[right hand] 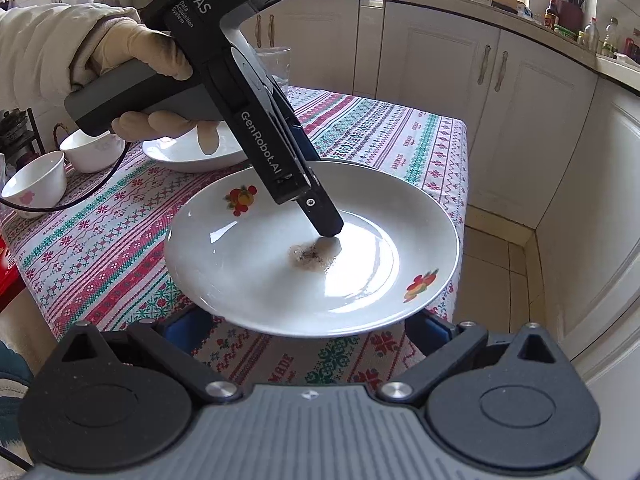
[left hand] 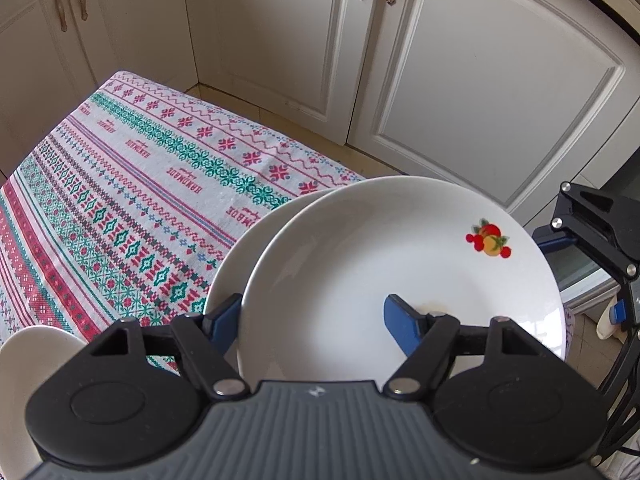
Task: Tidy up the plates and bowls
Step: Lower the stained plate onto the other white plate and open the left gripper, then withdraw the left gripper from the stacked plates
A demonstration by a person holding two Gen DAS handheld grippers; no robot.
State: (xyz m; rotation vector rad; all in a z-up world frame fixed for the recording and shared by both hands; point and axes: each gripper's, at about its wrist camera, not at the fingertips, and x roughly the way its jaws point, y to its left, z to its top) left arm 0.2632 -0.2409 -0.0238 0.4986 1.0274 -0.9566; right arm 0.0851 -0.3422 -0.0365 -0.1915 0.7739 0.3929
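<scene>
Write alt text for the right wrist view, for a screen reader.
The left gripper, held by a gloved hand, touches the inside of a white fruit-decal plate beside a brown food stain. The plate overhangs the edge of the patterned tablecloth near the right gripper. Behind sit another white plate and two white bowls.

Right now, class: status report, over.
Left gripper open, jaws straddling plate rim. Right gripper open, under plate. Stain at centre. Second plate behind.
</scene>
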